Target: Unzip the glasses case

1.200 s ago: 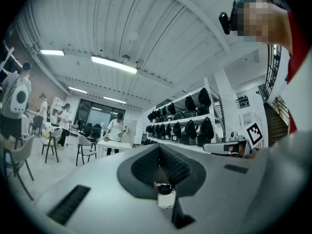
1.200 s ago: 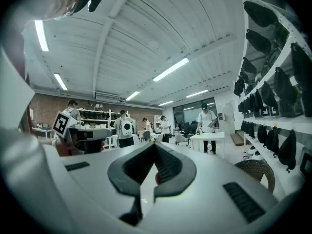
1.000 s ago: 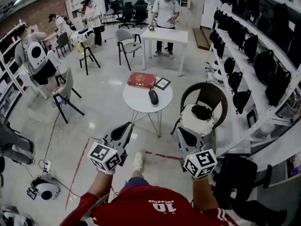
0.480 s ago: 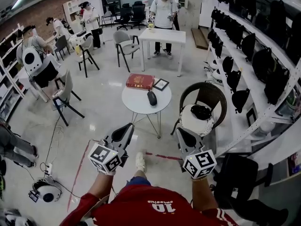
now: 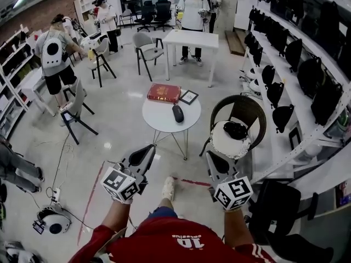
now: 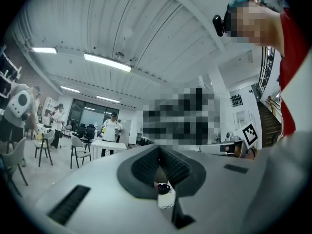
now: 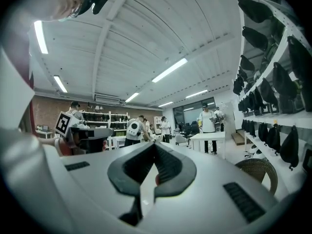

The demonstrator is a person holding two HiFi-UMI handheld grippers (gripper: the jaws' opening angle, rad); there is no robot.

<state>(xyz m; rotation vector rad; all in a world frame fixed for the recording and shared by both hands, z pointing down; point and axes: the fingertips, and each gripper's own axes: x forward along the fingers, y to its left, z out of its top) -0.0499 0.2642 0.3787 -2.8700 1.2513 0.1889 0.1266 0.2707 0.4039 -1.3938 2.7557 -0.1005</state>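
Ahead, well apart from our closed, empty left gripper point(image 5: 147, 149) and right gripper point(image 5: 211, 156), the glasses case point(image 5: 178, 113) lies on a table point(image 5: 162, 118).

Premises: an indoor open-plan laboratory or test workroom, not a dwelling. Evidence noted:
- a pale polished floor point(image 5: 120, 100) marked with a red tape line point(image 5: 192, 182)
- long white wall shelving point(image 5: 312, 130) stocked with rows of black bags point(image 5: 274, 92)
- a white rectangular table point(image 5: 192, 39)
- grey shell chairs point(image 5: 147, 47)
- black wheeled office chairs point(image 5: 156, 11)
- a red-brick wall point(image 5: 52, 10)
- ceiling strip lights point(image 6: 107, 62) on a ribbed white ceiling

Several people stand at work. One wears a white back-mounted unit point(image 5: 53, 51).
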